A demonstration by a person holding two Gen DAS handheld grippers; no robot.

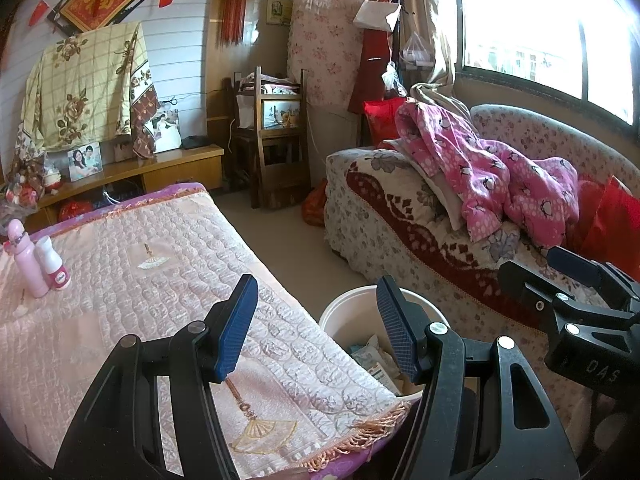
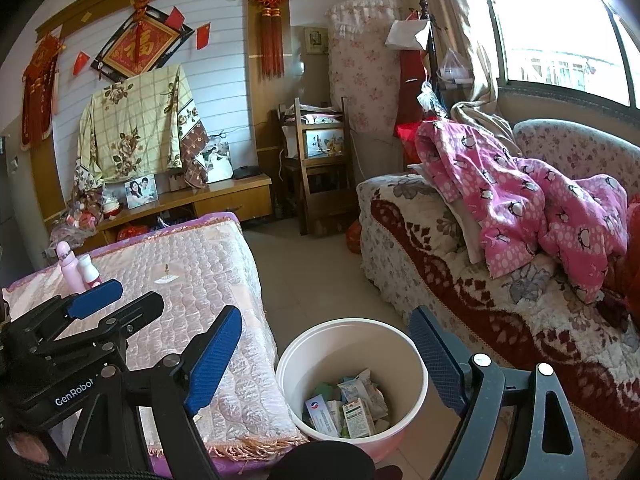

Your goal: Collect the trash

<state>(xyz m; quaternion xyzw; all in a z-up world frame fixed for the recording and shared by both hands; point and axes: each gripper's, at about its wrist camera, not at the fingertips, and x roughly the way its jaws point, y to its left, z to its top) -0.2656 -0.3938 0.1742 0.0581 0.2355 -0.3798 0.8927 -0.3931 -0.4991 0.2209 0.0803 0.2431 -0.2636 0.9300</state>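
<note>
Living room, daylight from a big window (image 2: 560, 32) on the right. Low table (image 2: 180, 280) under a pink quilted cover sits left, sofa (image 2: 460, 280) with a floral throw sits right, tiled floor strip between them.

White bucket (image 2: 352, 380) stands on the floor between table and sofa, just beside the table's near corner. It holds trash (image 2: 348, 408): small cartons and crumpled wrappers piled at the bottom. From the left wrist view the bucket (image 1: 352, 312) is partly hidden behind one blue finger, with a few wrappers visible inside.

Right gripper (image 2: 324, 360): jaws wide apart, nothing between the pads, positioned above and straddling the bucket's opening in view. Not touching the rim as far as I can see.

Left gripper (image 1: 316, 328): jaws roughly half open, empty, hanging over the table's near edge with the bucket just to its right. It also shows at the left edge of the right wrist view, over the table.

Two bottles on the far left of the table: a pink bottle (image 1: 28, 264) and a white bottle (image 1: 52, 264), upright, touching or nearly so. Rest of the cover looks bare.

Pink blanket (image 2: 540, 208) is heaped on the sofa.
</note>
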